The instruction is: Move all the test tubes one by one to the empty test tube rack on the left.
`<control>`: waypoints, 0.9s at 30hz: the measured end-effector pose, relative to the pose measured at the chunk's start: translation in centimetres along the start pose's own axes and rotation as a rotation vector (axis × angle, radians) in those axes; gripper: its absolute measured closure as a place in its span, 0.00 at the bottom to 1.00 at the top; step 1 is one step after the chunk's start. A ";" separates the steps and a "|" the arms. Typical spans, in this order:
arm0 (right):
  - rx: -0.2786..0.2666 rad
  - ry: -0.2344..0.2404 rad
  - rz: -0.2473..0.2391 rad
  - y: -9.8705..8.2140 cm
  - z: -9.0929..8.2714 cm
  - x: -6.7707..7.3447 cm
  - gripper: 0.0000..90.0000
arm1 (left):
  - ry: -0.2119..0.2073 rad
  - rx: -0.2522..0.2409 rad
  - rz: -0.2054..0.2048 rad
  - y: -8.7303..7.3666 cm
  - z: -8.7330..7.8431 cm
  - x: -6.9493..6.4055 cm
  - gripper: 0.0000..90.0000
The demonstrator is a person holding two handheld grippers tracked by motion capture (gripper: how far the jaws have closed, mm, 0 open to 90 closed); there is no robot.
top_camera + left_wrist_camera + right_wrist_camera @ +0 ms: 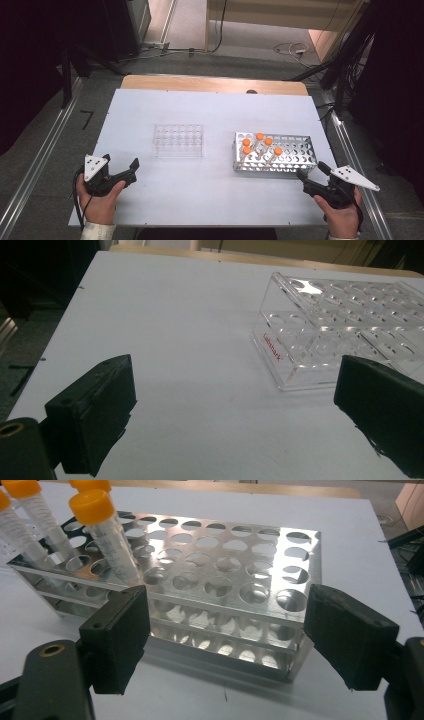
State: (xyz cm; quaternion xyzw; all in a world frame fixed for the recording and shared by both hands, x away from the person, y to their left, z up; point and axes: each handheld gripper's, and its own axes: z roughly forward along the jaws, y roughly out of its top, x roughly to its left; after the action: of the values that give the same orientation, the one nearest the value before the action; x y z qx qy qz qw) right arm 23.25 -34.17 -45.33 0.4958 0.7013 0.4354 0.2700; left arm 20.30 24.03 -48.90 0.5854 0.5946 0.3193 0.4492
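Right gripper [312, 172]: jaws wide, empty, metal rack [295, 159] just ahead. Left gripper [127, 167]: wide, empty, clear rack [178, 140] ahead to its right. Step: likely approach; next, close on a capped tube [107, 540].

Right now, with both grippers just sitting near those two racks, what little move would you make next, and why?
Probably ease the right gripper forward toward the nearest orange-capped tube in the metal rack. Its jaws stand open with nothing between them, short of the rack, and the clear rack holds no tubes, so a tube looks due for lifting.
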 end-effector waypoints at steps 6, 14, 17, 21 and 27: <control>-0.007 0.035 -0.025 0.5 0.7 1.1 0.23 | -0.005 0.010 0.008 0.0 0.1 -0.1 0.03; -0.003 0.072 -0.057 1.1 2.0 2.4 0.29 | -0.005 0.010 0.014 -0.1 0.3 -0.2 0.04; 0.000 0.084 -0.074 1.2 2.4 3.0 0.31 | -0.005 0.014 0.017 -0.1 0.3 -0.2 0.04; -0.003 0.090 -0.080 1.3 3.0 3.6 0.37 | -0.003 0.014 0.016 -0.1 0.3 -0.2 0.04; -0.010 0.111 -0.067 1.5 3.5 3.9 0.42 | -0.003 0.014 0.017 -0.1 0.4 -0.3 0.04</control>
State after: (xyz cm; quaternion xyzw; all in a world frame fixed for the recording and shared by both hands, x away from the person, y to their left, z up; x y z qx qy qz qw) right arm 25.38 -29.13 -45.49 0.4459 0.7291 0.4563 0.2475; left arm 20.54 23.68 -49.13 0.5942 0.5912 0.3182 0.4430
